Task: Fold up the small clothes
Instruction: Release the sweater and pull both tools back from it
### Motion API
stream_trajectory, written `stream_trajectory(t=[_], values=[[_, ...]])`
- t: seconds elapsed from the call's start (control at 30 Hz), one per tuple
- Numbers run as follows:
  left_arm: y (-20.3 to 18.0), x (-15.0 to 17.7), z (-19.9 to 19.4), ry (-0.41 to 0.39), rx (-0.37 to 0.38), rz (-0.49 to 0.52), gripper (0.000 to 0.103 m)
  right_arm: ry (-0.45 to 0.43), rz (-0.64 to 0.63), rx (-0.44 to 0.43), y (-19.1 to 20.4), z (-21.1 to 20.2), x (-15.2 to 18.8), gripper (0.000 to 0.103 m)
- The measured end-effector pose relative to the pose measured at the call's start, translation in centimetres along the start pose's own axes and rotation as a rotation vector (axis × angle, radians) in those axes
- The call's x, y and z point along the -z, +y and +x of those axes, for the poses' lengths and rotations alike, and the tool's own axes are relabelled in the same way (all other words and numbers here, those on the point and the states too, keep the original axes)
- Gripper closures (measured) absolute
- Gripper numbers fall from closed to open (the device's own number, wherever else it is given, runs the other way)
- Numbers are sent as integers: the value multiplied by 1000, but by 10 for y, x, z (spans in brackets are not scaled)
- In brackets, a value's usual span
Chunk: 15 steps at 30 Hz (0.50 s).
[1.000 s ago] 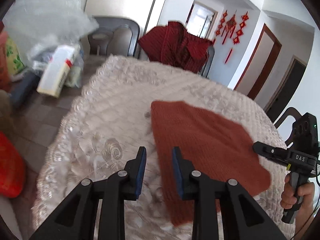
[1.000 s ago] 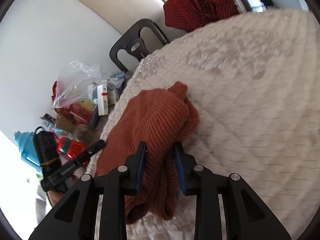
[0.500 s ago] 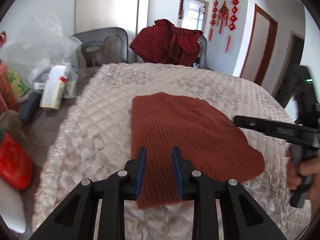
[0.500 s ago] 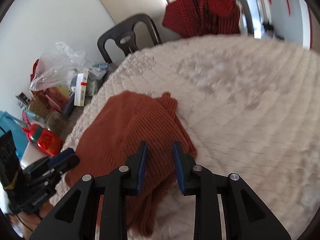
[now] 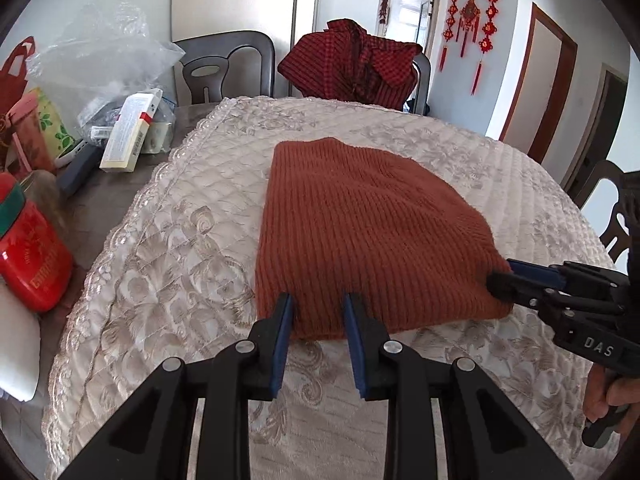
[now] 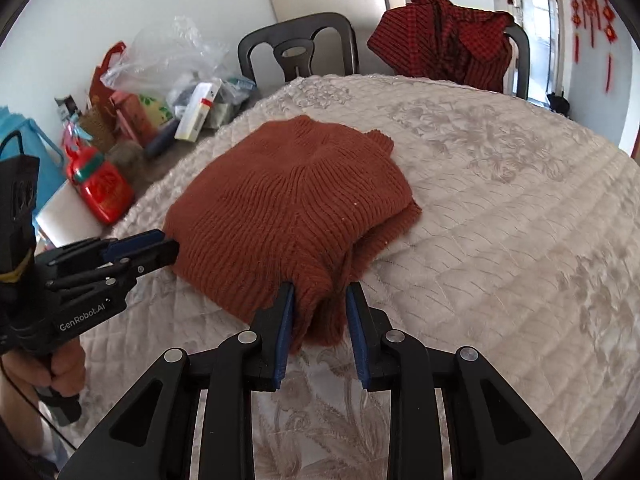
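A rust-orange knit sweater (image 5: 360, 220) lies folded in a thick block on the quilted cream tablecloth (image 5: 180, 260). My left gripper (image 5: 318, 312) is narrowly open at the sweater's near edge, and the knit shows between its blue pads. In the right wrist view the left gripper (image 6: 168, 250) touches the sweater's (image 6: 288, 200) left corner. My right gripper (image 6: 318, 304) is shut on a bunched fold at the sweater's near right corner. The left wrist view shows the right gripper (image 5: 498, 280) from the side at that corner.
A red checked garment (image 5: 352, 64) hangs over a chair at the far edge, beside a dark chair (image 5: 224, 68). On the bare table to the left stand a plastic bag (image 5: 100, 60), a white box (image 5: 128, 132) and a red jar (image 5: 32, 264). A hand (image 5: 612, 400) holds the right gripper.
The right gripper rolled level and came to the sweater's near corner, and the sweater now lies as a squarer folded block. The left gripper moved from beside the sweater up to its near edge.
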<state>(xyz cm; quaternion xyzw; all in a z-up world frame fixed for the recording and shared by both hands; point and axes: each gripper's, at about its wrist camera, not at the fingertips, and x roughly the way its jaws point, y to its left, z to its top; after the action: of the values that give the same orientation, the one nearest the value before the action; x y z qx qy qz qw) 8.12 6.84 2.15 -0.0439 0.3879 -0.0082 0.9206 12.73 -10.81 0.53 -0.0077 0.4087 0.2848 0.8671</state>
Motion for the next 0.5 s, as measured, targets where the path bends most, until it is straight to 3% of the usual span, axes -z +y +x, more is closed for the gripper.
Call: stream_trajectory(t=[0.27,0.37,0.5], values=[[1,18,-22,9,-57,5,72,-28,-25,17,13,-36,15,75],[1,27,-31,13,-68,28,60,-11,-47,35,20,-41,26,60],[4,36,-35,16,-93,49,49,7,-79,70,25,-43,42,57]])
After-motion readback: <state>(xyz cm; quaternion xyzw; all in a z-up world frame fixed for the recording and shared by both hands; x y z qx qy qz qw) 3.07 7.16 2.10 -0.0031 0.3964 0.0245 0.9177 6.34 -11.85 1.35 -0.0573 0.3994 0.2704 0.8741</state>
